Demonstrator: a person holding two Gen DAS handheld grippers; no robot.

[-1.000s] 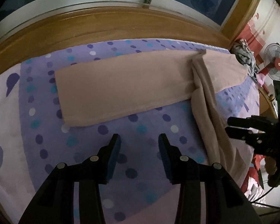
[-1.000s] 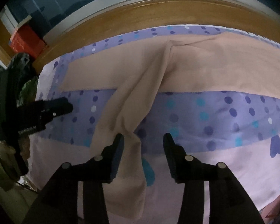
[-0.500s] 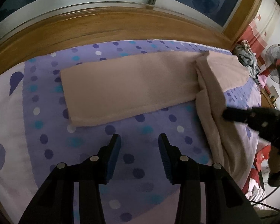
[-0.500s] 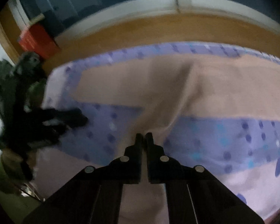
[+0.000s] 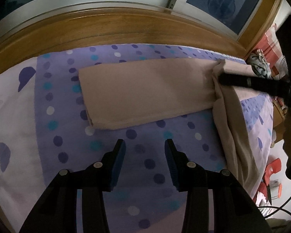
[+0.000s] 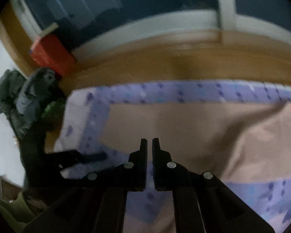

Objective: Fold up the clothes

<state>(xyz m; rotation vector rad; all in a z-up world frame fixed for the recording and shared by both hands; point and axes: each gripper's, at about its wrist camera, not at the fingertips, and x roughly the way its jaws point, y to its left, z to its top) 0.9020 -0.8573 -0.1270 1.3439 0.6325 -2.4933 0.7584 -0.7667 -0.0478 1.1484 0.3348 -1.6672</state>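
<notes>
Closest to the left wrist camera, the left gripper [image 5: 145, 147] hangs over the spotted purple sheet [image 5: 67, 145] with its blue-padded jaws well apart and nothing between them, much as it was a second ago. Just past it lie the beige trousers [image 5: 145, 91]: one leg is spread flat across the bed with its hem to the left. The other leg turns off at a bunched fold on the right and runs down toward the near edge.

What has changed is on the right side. A second ago the right gripper [image 6: 149, 141] stood wide open over the trailing leg near the bed's edge; it then clamped shut, and now it has travelled up and across, so that the left camera shows its dark finger reaching over the bunched fold. Its jaws are almost together with only a thin slit showing, and they are opening again. The view is blurred, so whether cloth is pinched at the tips I cannot tell — beige fabric spreads right up to them.

My reading is that the trailing leg is being carried over onto the flat one, the first fold, and that it is not yet laid down.

Beyond the bedding runs the wooden bed frame [image 5: 126, 25], then the window [image 5: 223, 0]
</notes>
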